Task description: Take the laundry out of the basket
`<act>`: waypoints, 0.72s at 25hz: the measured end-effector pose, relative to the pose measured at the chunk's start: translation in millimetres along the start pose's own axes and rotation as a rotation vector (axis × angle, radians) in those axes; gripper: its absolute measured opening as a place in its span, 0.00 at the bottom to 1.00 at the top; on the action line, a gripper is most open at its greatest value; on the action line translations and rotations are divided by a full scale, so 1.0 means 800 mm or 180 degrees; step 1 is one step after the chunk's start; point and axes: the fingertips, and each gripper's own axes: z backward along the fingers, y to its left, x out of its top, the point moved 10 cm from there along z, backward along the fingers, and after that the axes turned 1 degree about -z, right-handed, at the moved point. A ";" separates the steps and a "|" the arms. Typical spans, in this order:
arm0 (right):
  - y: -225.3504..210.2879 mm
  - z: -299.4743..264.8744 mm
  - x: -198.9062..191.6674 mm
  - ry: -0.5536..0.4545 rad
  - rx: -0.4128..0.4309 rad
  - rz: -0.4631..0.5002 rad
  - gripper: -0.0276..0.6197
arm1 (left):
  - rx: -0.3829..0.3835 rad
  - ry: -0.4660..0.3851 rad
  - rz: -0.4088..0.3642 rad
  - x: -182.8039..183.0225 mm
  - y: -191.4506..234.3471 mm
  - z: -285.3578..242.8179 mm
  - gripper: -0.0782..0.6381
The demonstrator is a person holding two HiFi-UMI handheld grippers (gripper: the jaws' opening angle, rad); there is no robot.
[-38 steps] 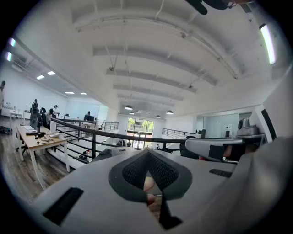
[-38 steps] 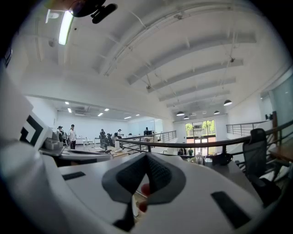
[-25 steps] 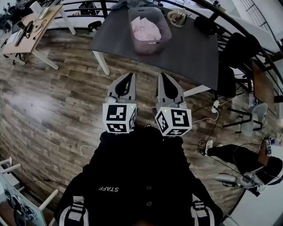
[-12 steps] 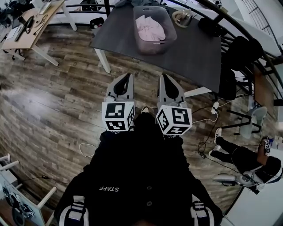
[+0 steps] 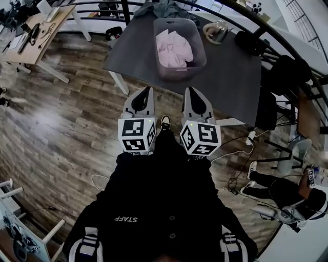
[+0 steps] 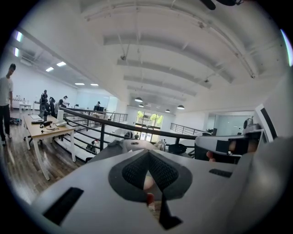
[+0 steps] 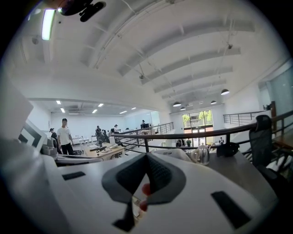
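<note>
A translucent grey basket [image 5: 180,47] stands on a dark grey table [image 5: 230,71], with pale pink laundry [image 5: 175,51] bunched inside it. My left gripper [image 5: 147,90] and right gripper [image 5: 189,90] are side by side in front of the person's chest, over the wood floor and short of the table's near edge. Both are shut with nothing between the jaws. In the left gripper view the shut gripper [image 6: 147,153] points toward the basket [image 6: 133,145]. The right gripper view shows that gripper [image 7: 146,155] shut too, the basket [image 7: 177,153] just beyond it.
A glass kettle [image 5: 216,31] and a dark bag [image 5: 247,42] sit on the table right of the basket; grey clothing [image 5: 163,8] lies at its far edge. Black chairs [image 5: 281,69] stand to the right, a wooden desk [image 5: 32,36] far left, cables [image 5: 237,148] on the floor.
The table and basket have come nearer and now lie closer to the gripper tips as the person walks forward. Both grippers stay shut and level.
</note>
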 end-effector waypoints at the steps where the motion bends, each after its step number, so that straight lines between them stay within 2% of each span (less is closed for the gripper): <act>1: -0.010 -0.017 0.006 -0.0003 0.0011 -0.0005 0.06 | 0.0010 -0.0002 -0.0002 0.008 0.002 -0.019 0.11; 8: -0.085 -0.134 0.047 0.0047 0.0087 -0.0078 0.06 | 0.0076 0.0000 -0.0040 0.056 0.004 -0.147 0.11; 14: -0.128 -0.220 0.057 0.0166 0.0211 -0.0054 0.06 | 0.0243 0.0089 0.0004 0.072 0.023 -0.234 0.11; 18: -0.148 -0.259 0.057 0.0263 0.0267 -0.0055 0.06 | 0.0352 0.0179 0.0006 0.072 0.032 -0.269 0.11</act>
